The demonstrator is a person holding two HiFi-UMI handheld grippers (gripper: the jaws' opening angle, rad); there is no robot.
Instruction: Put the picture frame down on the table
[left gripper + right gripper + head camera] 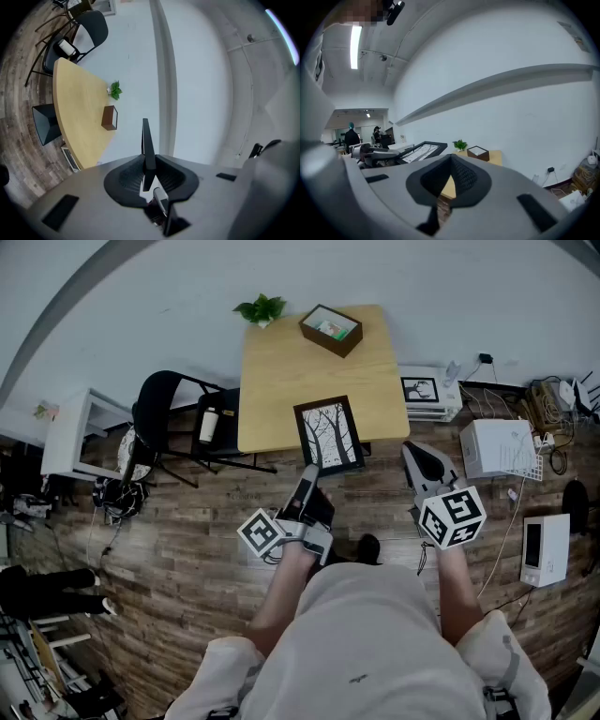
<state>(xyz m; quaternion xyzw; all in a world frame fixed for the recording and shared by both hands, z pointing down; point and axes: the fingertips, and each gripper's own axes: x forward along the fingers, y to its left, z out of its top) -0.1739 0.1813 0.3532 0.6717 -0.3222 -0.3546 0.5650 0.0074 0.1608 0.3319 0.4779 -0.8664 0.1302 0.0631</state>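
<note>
Picture frame [328, 435] — in left gripper [310, 474]

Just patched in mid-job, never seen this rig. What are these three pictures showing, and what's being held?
There is no robot arm here: a person holds a two-jaw gripper in each hand. The head view comes from a camera on their head, looking down. The other two cameras ride on the grippers and look along the jaws. The left gripper is closed on the lower edge of the picture frame, holding it over the near edge of the wooden table. The right gripper is shut on nothing. A small plant and a brown box sit on the table.
</note>
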